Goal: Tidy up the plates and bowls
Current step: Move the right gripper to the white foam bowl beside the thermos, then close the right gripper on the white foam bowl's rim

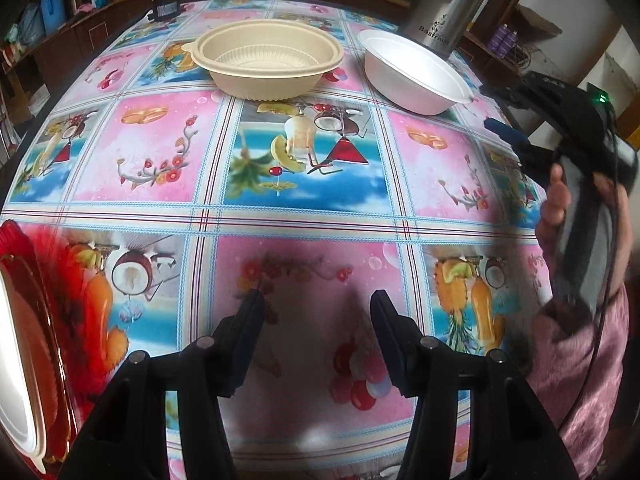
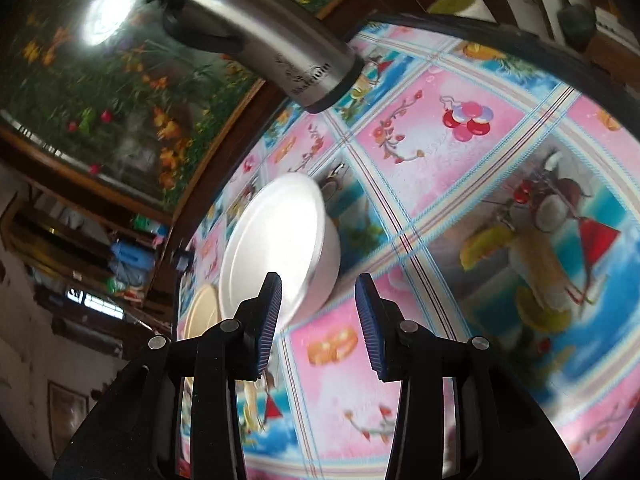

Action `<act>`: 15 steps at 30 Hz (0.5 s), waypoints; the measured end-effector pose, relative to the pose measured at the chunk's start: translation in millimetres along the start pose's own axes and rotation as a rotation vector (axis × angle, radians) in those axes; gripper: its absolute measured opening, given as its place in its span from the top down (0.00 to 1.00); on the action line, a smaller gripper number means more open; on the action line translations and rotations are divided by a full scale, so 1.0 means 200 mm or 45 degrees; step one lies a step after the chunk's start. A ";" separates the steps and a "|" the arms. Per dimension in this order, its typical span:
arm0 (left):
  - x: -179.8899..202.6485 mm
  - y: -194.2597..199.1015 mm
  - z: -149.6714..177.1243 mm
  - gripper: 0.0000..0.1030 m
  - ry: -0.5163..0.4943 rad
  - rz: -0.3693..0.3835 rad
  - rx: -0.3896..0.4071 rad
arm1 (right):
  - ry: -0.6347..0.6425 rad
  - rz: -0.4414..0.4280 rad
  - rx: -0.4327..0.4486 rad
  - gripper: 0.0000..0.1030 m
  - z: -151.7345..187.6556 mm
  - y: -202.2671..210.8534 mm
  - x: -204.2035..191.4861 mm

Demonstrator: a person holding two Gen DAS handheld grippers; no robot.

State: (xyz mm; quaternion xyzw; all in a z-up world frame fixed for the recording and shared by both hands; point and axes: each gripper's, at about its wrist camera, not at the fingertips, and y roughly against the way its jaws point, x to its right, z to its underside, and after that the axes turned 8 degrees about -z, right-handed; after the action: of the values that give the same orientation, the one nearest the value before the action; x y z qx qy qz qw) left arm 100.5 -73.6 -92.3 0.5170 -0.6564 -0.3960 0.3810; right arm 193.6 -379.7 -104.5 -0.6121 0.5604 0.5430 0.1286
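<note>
A beige ribbed bowl and a white foam bowl stand side by side at the far part of the table. My left gripper hangs open over bare tablecloth near the front, nothing between its fingers. At the left edge lies a red plate with a white dish on it. A hand holds my right gripper just right of the white bowl. In the rolled right wrist view, my right gripper is open, close to the white bowl without pressing it; the beige bowl peeks out behind.
A steel thermos jug stands just behind the white bowl, also tall in the right wrist view. A small black box sits at the table's far edge. The patterned tablecloth covers the table. A pink sleeve is at the right.
</note>
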 end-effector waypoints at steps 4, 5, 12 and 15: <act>0.00 -0.01 -0.03 0.46 -0.003 0.013 -0.006 | -0.070 0.041 -0.039 0.63 -0.05 -0.12 0.01; 0.00 -0.02 -0.03 0.46 -0.005 0.014 -0.010 | -0.081 0.046 -0.043 0.63 -0.05 -0.14 0.00; -0.04 -0.02 -0.07 0.46 0.044 0.032 -0.021 | -0.084 0.097 -0.043 0.68 -0.05 -0.25 -0.02; -0.04 -0.01 -0.13 0.46 0.088 0.045 -0.013 | -0.053 0.137 -0.032 0.86 -0.05 -0.23 0.00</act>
State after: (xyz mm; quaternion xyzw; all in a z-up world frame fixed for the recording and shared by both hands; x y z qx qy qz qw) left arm 126.0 -70.1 -85.3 0.5168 -0.6498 -0.3744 0.4130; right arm 237.7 -371.3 -121.4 -0.5713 0.5827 0.5687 0.1032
